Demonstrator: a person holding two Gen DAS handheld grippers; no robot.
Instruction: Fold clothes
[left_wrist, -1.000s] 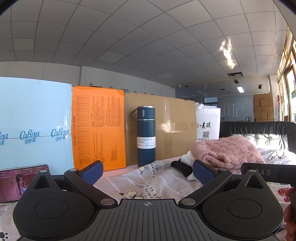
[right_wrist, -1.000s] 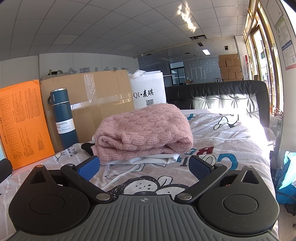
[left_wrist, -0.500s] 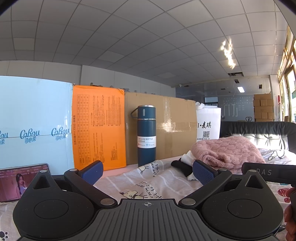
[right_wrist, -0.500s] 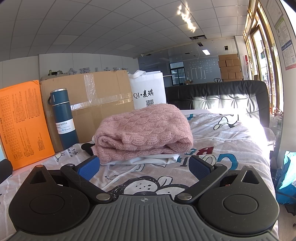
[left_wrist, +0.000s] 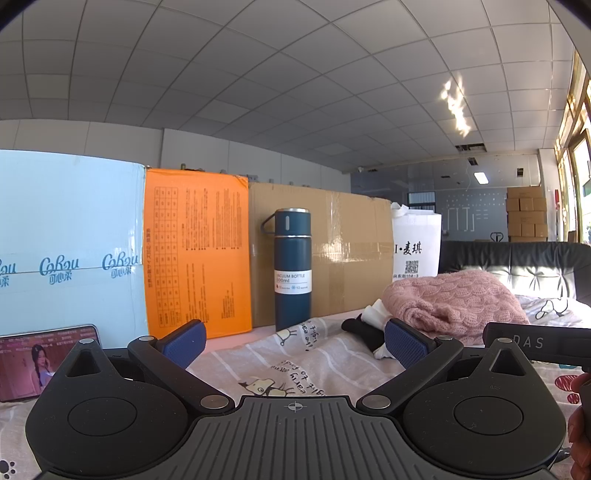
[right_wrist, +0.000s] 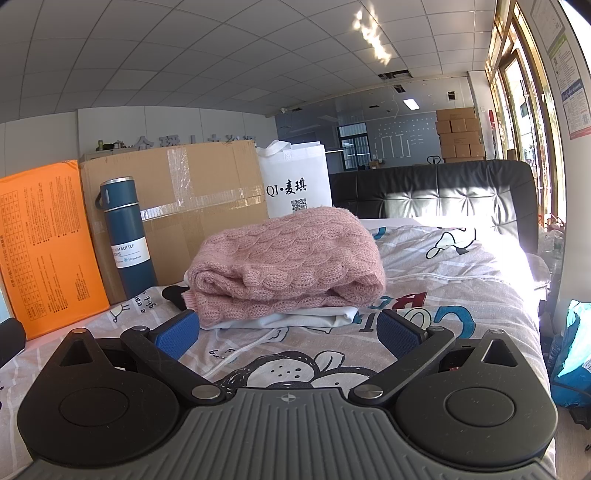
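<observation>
A folded pink knit sweater (right_wrist: 288, 266) lies on top of a folded white garment (right_wrist: 295, 319) on the cartoon-print bedsheet (right_wrist: 443, 280). A black garment (right_wrist: 173, 293) pokes out at the stack's left. My right gripper (right_wrist: 286, 332) is open and empty, just in front of the stack. My left gripper (left_wrist: 293, 341) is open and empty, low over the sheet, left of the stack. The pink sweater (left_wrist: 450, 302) and black garment (left_wrist: 360, 330) show at its right. The right gripper's body (left_wrist: 535, 343) shows at the far right.
A blue vacuum bottle (left_wrist: 292, 273) stands by a cardboard box (left_wrist: 351, 254), an orange box (left_wrist: 195, 251) and a pale blue box (left_wrist: 70, 243). A phone (left_wrist: 37, 360) leans at the left. A white bag (right_wrist: 297, 181) and black headboard (right_wrist: 443, 192) stand behind.
</observation>
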